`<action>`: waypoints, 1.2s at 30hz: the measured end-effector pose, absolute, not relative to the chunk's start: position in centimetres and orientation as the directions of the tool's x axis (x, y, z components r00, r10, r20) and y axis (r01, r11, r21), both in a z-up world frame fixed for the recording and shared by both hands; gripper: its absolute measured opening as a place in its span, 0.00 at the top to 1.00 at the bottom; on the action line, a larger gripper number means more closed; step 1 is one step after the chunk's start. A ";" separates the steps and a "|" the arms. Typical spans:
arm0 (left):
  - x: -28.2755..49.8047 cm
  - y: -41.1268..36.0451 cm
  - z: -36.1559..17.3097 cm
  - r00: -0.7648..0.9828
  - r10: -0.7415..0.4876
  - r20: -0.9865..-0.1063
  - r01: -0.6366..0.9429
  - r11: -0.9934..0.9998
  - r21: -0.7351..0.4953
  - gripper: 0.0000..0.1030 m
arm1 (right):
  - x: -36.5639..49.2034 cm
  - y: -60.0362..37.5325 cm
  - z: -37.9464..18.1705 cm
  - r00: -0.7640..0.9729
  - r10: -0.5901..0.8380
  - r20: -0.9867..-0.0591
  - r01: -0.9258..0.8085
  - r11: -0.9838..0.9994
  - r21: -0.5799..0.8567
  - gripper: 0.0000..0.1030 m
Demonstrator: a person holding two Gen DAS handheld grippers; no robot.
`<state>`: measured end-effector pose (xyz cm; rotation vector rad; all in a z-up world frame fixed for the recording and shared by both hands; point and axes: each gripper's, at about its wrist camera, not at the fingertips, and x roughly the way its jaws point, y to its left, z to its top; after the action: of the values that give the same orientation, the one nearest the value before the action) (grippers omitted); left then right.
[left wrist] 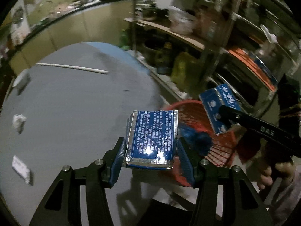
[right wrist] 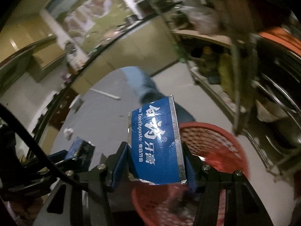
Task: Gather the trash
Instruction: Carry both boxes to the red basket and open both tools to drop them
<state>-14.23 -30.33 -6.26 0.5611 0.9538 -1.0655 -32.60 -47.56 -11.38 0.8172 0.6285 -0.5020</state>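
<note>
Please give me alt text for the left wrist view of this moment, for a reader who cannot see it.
The left claw grips a blue toothpaste box piece above a grey floor. To its right, the right claw holds another blue box piece over a red basket. Scraps of paper and a white stick lie on the floor.

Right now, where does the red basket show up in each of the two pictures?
Left wrist view: the red basket sits right of centre, beyond the held blue box.
Right wrist view: the red basket fills the lower right, under the other blue box.
Shared landmark: the white stick on the floor.
</note>
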 end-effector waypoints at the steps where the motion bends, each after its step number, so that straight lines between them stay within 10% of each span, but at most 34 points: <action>1: -14.7 -30.8 -6.4 0.146 -0.475 -0.868 0.919 0.390 -0.059 0.44 | -33.2 -47.9 -11.6 0.704 -0.174 -0.688 0.640 0.576 0.509 0.43; 19: -16.4 -32.4 -7.3 0.046 -0.488 -0.872 0.940 0.316 -0.127 0.43 | -36.1 -49.5 -12.5 0.738 -0.128 -0.663 0.634 0.469 0.615 0.35; 36: -7.2 -15.9 -6.2 0.243 -0.472 -0.847 0.767 0.628 -0.130 0.42 | -31.3 -46.6 -11.2 0.644 -0.192 -0.740 0.691 0.561 0.456 0.33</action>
<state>-7.22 -15.92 -6.15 0.3429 1.0102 -0.8694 -31.34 -46.58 -11.24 0.8167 0.6915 -0.5718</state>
